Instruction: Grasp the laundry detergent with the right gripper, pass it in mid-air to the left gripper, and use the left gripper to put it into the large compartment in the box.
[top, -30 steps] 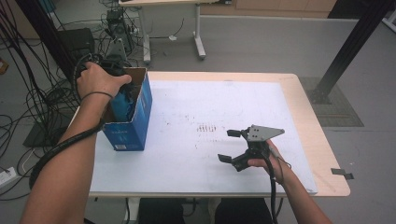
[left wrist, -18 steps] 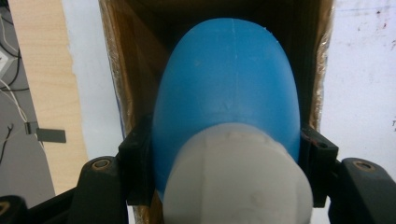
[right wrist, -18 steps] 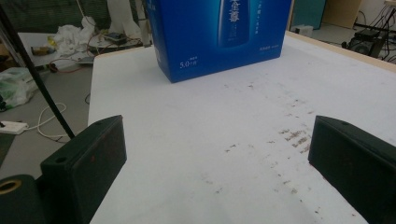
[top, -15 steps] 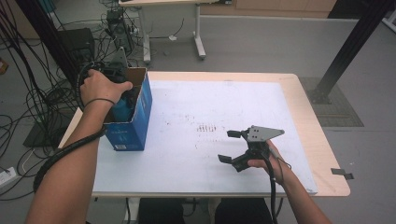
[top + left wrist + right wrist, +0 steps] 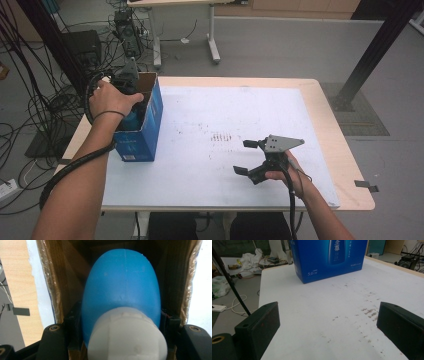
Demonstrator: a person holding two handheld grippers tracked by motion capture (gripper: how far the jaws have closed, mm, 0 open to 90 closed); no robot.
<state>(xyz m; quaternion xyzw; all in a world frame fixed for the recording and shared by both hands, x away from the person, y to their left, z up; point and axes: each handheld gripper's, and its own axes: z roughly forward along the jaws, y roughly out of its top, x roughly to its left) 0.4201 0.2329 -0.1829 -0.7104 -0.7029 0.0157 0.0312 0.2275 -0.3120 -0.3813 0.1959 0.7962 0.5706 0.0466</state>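
Note:
A blue bottle [image 5: 121, 287] with a white cap [image 5: 127, 337] hangs cap-up inside an open blue carton [image 5: 146, 131] at the table's left edge. My left gripper [image 5: 121, 320] is shut on the bottle just under the cap, its jaws down between the carton's brown inner walls [image 5: 62, 277]. In the high view, a hand covers the left gripper [image 5: 129, 90] over the carton's mouth, and a bit of the bottle [image 5: 134, 118] shows below it. My right gripper [image 5: 245, 157] rests low over the white sheet near the front, open and holding nothing [image 5: 329, 322]. The carton's printed side [image 5: 329, 257] faces it.
A white sheet [image 5: 225, 110] with a patch of brown stains [image 5: 222, 137] covers most of the wooden table [image 5: 345, 165]. Cables [image 5: 45, 105] lie on the floor to the left. Another table's legs [image 5: 212, 35] stand behind, and a black post [image 5: 380, 45] rises at right.
The left hand has sunk a little, taking the bottle deeper into the carton. The right gripper has stayed where it was.

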